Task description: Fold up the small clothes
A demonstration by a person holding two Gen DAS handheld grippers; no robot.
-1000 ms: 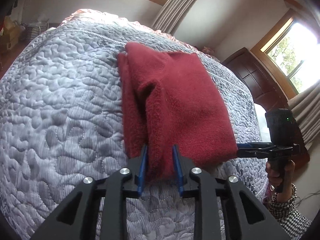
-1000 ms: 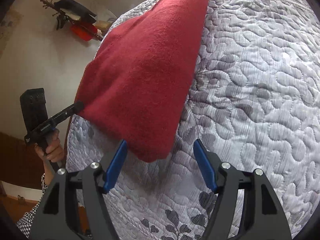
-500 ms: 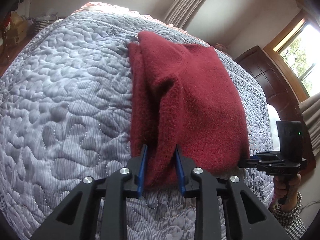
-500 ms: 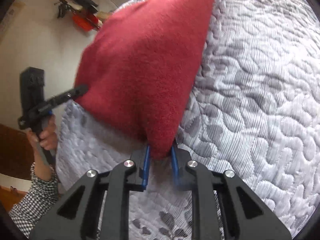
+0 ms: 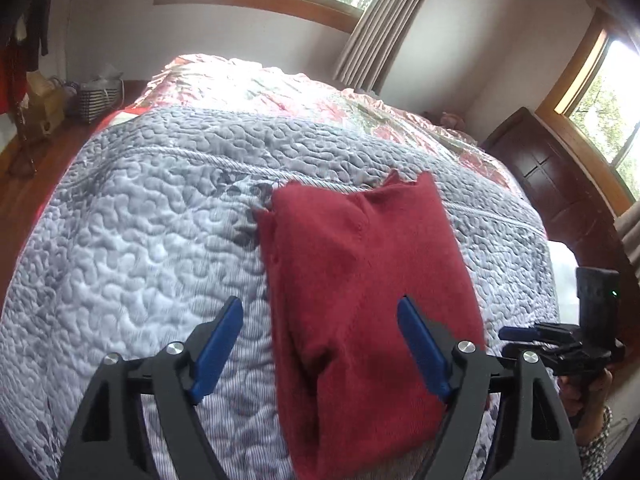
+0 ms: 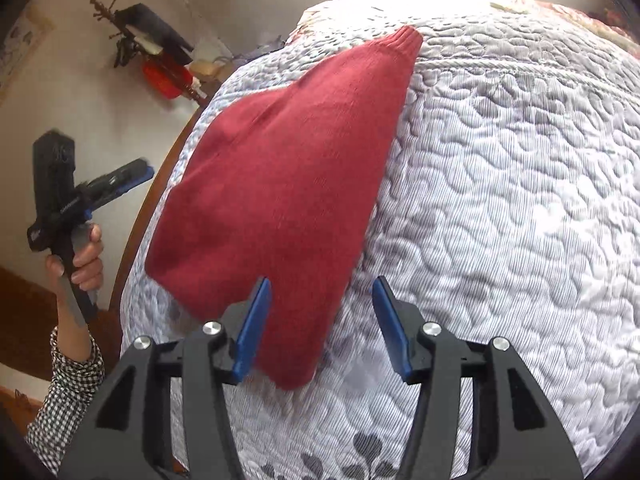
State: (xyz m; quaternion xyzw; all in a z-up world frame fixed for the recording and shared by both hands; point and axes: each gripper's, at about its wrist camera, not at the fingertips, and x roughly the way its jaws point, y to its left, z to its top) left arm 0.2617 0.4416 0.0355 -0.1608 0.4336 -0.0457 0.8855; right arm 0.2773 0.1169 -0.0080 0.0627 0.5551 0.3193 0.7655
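Both sets of jaws are wide open and hold nothing. From its own camera, the left gripper [image 5: 320, 344] has its blue fingers spread apart over the near end of the soft dark red knitted garment [image 5: 360, 280]. The right gripper [image 6: 322, 324] is spread too, with one blue finger over the garment's near corner and the other over the bed.

That red garment lies on the grey quilted bedspread [image 5: 140, 240], near the side edge of the bed. It looks like a long, narrow pad with layers stacked along one side, so I think some folds are already made. It is not a small neat bundle yet. One more fold, end to end, likely comes next, but I cannot be sure.
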